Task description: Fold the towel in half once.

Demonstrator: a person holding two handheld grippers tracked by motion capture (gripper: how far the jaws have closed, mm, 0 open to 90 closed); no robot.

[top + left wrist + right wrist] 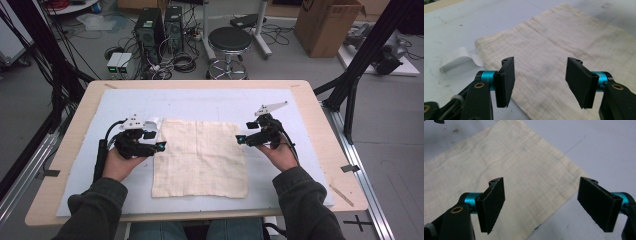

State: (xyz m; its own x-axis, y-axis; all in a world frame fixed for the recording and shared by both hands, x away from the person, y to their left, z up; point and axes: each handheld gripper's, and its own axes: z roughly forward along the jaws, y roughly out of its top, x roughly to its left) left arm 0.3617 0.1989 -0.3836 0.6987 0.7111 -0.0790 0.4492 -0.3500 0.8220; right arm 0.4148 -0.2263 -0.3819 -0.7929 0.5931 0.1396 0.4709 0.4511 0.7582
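A cream square cloth (200, 157) lies flat on the white mat in the middle of the table. My left gripper (156, 142) hovers at the cloth's left edge near its far left corner, jaws open and empty. In the left gripper view the cloth (564, 42) spreads ahead of and under the open gripper (541, 75). My right gripper (242, 138) sits at the cloth's right edge near the far right corner, also open. The right gripper view has the cloth's corner (499, 165) below its open gripper (544, 202), with nothing between the pads.
A white curled tag (152, 121) lies on the mat (210, 100) just beyond the left gripper, also seen as the tag (456, 61). The wooden table edge (200, 83) borders the mat. Beyond stand a stool (229, 40), computer towers (150, 30) and a cardboard box (325, 25).
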